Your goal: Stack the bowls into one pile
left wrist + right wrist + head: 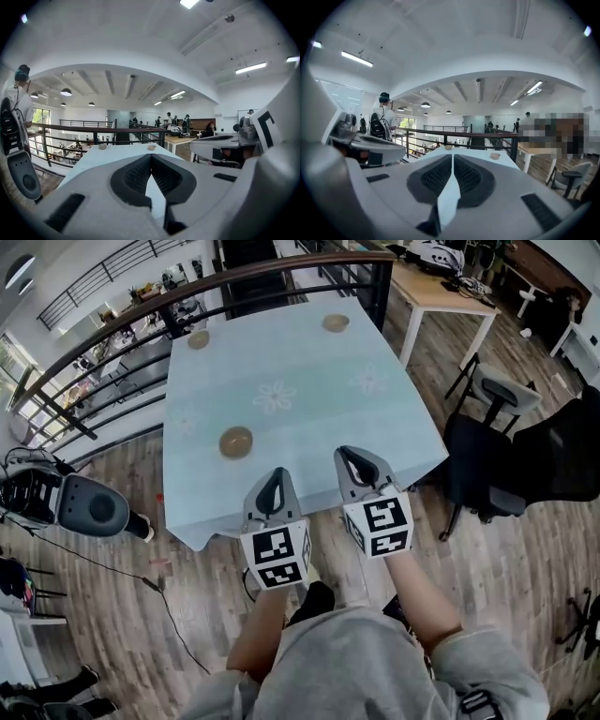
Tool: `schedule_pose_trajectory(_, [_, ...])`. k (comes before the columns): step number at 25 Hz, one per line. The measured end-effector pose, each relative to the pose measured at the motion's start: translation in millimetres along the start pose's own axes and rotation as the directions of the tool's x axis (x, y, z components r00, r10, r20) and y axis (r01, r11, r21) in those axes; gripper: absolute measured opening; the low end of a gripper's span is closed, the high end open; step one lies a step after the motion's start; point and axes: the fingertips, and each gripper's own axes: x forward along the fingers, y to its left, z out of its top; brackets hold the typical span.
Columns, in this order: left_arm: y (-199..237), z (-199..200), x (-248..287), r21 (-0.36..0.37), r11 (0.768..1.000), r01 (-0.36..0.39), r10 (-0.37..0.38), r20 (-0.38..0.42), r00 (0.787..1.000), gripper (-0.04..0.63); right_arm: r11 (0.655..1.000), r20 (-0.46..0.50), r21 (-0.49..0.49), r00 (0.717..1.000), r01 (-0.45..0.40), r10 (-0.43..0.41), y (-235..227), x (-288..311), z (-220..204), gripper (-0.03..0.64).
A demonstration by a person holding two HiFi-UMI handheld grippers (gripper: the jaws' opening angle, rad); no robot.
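Three brown bowls stand apart on the light blue tablecloth [309, 418]: a near bowl [235, 442] at the front left, a far left bowl [198, 338] and a far right bowl [336, 322]. My left gripper [277, 473] hovers at the table's front edge, just right of the near bowl, shut and holding nothing. My right gripper [352, 455] is beside it, also shut and holding nothing. The left gripper view has the two far bowls [102, 146] [151, 146] beyond the left gripper [151, 157]. The right gripper view shows them [448, 147] [495, 155] past the right gripper [453, 157]. Both gripper views hide the near bowl.
A dark railing [141, 315] runs along the table's far and left sides. Black office chairs [487, 465] stand to the right, a wooden desk [441, 292] behind them. A grey and black machine [89, 507] and a cable lie on the floor at left. A person with a backpack [382, 124] stands at left.
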Motion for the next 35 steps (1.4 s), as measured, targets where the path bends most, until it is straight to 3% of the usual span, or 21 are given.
schedule_pose_trajectory(4, [23.6, 21.7, 23.2, 0.008, 1.0, -0.003, 0.003, 0.027, 1.0, 0.02, 0.999, 0.002, -0.025, 1.0, -0.025, 0.025, -10.4, 36.9, 36.0, 0.035])
schedule_pose_trajectory(7, [36.7, 24.2, 35.3, -0.015, 1.0, -0.01, 0.011, 0.039, 0.999, 0.02, 0.999, 0.035, 0.034, 0.999, -0.007, 0.006, -22.0, 48.5, 50.4, 0.035])
schedule_pose_trajectory(20, [68.5, 31.2, 54.5, -0.02, 1.0, 0.022, -0.021, 0.06, 0.998, 0.02, 0.997, 0.03, 0.062, 0.999, 0.036, -0.038, -9.2, 69.4, 34.3, 0.035])
schedule_pose_trajectory(35, [90.4, 33.3, 42.6, -0.021, 0.999, 0.027, -0.025, 0.073, 0.997, 0.02, 0.999, 0.033, 0.023, 0.998, 0.046, -0.047, 6.9, 74.2, 38.7, 0.035])
